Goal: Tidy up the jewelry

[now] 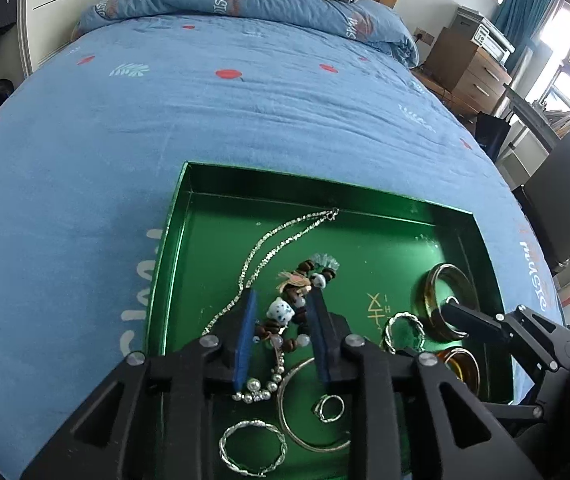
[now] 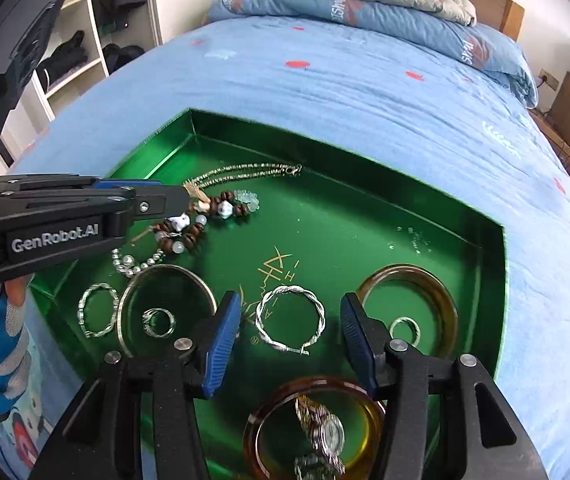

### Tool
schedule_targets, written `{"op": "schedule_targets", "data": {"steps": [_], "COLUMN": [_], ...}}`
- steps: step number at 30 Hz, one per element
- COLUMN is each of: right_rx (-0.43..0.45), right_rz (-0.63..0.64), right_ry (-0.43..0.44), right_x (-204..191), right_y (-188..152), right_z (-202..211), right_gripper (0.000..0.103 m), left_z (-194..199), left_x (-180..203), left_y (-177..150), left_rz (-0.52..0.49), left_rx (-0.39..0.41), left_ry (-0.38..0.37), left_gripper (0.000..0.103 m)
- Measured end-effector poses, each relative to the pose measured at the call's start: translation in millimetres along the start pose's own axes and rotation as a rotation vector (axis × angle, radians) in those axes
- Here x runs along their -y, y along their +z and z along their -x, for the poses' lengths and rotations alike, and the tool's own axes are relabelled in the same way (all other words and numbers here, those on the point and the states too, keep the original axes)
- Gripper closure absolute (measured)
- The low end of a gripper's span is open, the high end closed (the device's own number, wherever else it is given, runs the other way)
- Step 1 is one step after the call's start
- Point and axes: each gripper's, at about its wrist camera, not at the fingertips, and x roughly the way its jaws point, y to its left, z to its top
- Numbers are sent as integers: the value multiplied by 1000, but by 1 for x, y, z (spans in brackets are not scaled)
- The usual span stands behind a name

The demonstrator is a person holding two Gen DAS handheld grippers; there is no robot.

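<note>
A: How do the claws stand?

B: The left gripper (image 1: 281, 300) is spread, its pads either side of the beaded bracelet (image 1: 285, 312) without pressing it. The right gripper (image 2: 291, 308) is spread too, straddling the twisted silver ring (image 2: 290, 319).

A: Relative to the green tray (image 2: 481, 216)?

B: Everything lies inside it: bracelet near its left wall, silver chain (image 2: 245, 170) beyond, amber bangle (image 2: 409, 304) toward its right wall. The tray rests on the blue bedspread (image 2: 345, 88).

Tray: green tray (image 2: 481, 248) on a blue bedspread (image 2: 365, 92).
Right gripper (image 2: 291, 334): jaws apart, twisted silver ring (image 2: 290, 318) between.
</note>
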Motion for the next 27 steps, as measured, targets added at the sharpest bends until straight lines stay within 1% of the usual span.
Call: {"op": "schedule_targets", "data": {"steps": [1,3,6,9,13,16,19,22,27], "right_rx": [9,33,72,129,190,221,244,260,295], "right_rz": [-2,-17,-37,-36,-37,-42,-64,-80,-111], "right_ry": [-3,-9,-21,-33,-30,-23,-13,-27,-46], "right_x": [0,2,1,-5,-19,-31,-37,-44,-54], "right_y": [-1,-3,-8,-19,-47,-67,-88,-107,-139], "right_z": [6,23,50,83,125,149,169,186,217], "right_gripper": [51,51,50,45,44,42,41,41,41], "left_z": [9,25,56,88,124,146,167,188,223], "left_x": [1,4,10,17,19,20,22,23,29], "left_y": [-1,-4,-17,-36,-66,-90,-115,-139,-175], "left_rz": [-4,-14,-40,-64,-64,-68,-81,-89,-142], "left_rx": [14,37,81,142,217,238,261,263,310], "left_ry": [2,17,55,71,87,93,116,133,182], "left_gripper": [70,67,66,66,66,66,66,66,66]}}
